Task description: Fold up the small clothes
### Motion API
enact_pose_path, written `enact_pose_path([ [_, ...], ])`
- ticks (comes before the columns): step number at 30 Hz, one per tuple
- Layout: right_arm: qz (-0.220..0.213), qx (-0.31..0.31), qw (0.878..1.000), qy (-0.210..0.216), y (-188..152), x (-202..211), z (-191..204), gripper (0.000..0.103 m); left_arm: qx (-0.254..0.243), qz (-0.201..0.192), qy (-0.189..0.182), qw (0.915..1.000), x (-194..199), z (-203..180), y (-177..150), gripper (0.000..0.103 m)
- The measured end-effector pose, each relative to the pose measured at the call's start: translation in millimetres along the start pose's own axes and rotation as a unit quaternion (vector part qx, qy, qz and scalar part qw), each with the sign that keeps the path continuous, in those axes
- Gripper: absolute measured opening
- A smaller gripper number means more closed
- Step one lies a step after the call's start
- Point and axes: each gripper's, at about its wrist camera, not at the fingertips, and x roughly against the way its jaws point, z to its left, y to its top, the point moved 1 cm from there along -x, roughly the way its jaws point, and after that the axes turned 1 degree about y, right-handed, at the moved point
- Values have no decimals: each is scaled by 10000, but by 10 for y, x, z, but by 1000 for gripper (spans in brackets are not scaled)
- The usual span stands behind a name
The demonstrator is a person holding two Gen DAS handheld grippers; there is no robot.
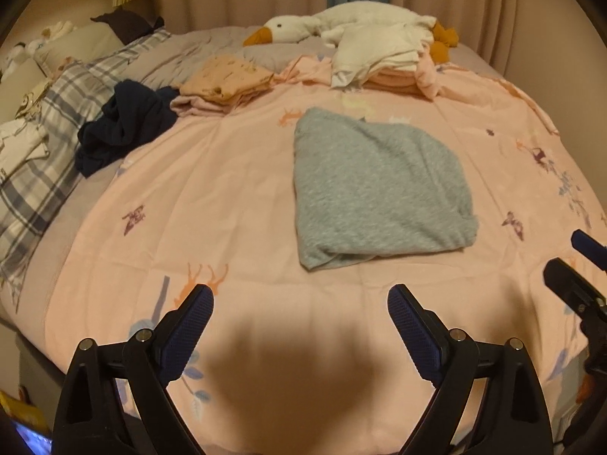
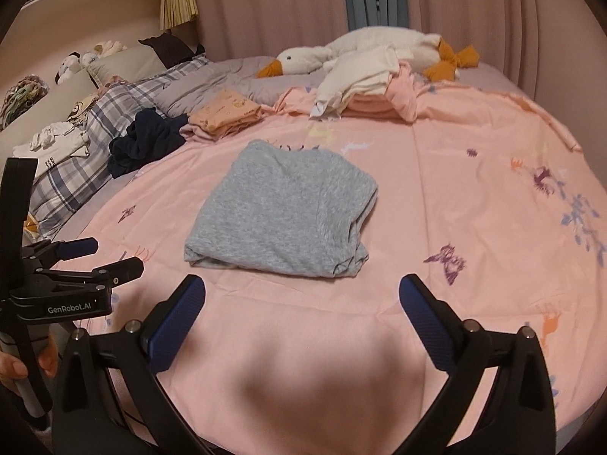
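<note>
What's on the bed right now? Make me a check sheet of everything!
Surface: pink quilt with animal prints, spread over the bed.
Job's things: grey garment lies folded mid-quilt; dark blue garment crumpled at left.
Clutter: peach folded pile, goose plush, plaid pillow.
Grippers: left gripper and right gripper both open, holding nothing.
Cables: nothing seen.
Surroundings: curtains behind the bed.

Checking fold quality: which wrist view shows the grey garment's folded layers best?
Right wrist: the grey garment lies near centre, with stacked layer edges visible at its near-right corner. Left wrist shows it whole too, but only one rolled near edge, layers less distinct.
</note>
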Motion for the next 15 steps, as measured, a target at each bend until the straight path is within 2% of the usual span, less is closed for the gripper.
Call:
enact_pose_path([
  [15, 88, -108, 9999, -18, -57, -31, -3, 103, -26, -72, 46, 10000, 48, -60, -25, 93],
])
